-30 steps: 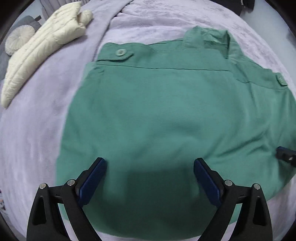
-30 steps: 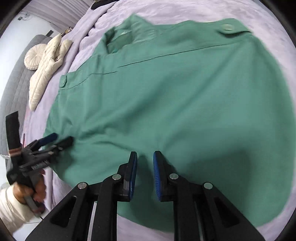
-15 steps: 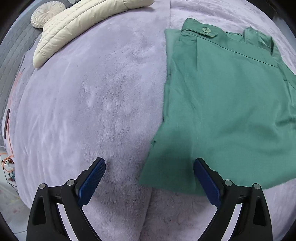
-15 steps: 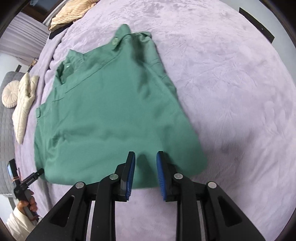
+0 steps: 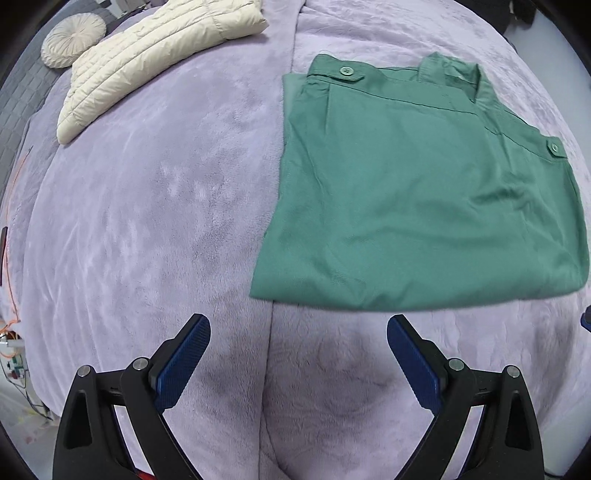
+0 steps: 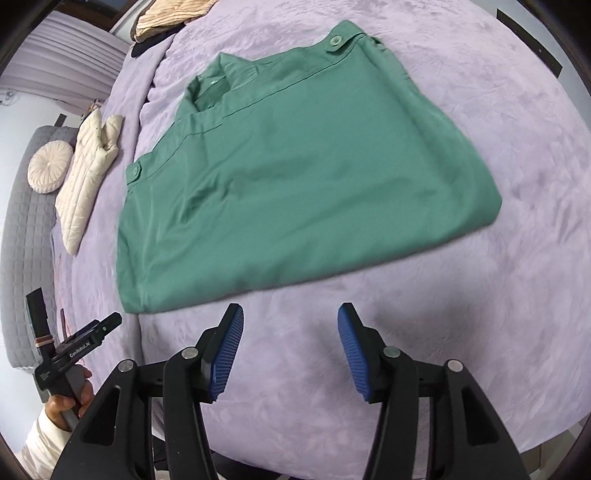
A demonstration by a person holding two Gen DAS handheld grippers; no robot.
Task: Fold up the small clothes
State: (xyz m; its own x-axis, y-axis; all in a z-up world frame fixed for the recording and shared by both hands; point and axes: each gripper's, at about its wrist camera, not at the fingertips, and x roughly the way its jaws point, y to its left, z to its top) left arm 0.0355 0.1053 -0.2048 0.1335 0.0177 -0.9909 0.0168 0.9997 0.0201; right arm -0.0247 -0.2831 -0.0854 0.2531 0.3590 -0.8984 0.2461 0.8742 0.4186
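Observation:
A green shirt [image 5: 417,192] lies folded flat on the lilac bed cover [image 5: 147,229], collar at the far side and hem toward me; it also shows in the right wrist view [image 6: 303,170]. My left gripper [image 5: 298,354] is open and empty, just short of the shirt's near left corner, over bare cover. My right gripper [image 6: 291,343] is open and empty, just short of the near hem. The left gripper [image 6: 88,338] also shows at the lower left of the right wrist view.
A cream quilted jacket [image 5: 155,48] and a round cream cushion [image 5: 72,38] lie at the far left of the bed. A grey quilted headboard [image 6: 22,236] stands at the left. A beige garment [image 6: 170,14] lies at the far edge.
Both grippers drew back from the shirt toward the near edge of the bed. My right gripper went from shut to open. The shirt lies where it was.

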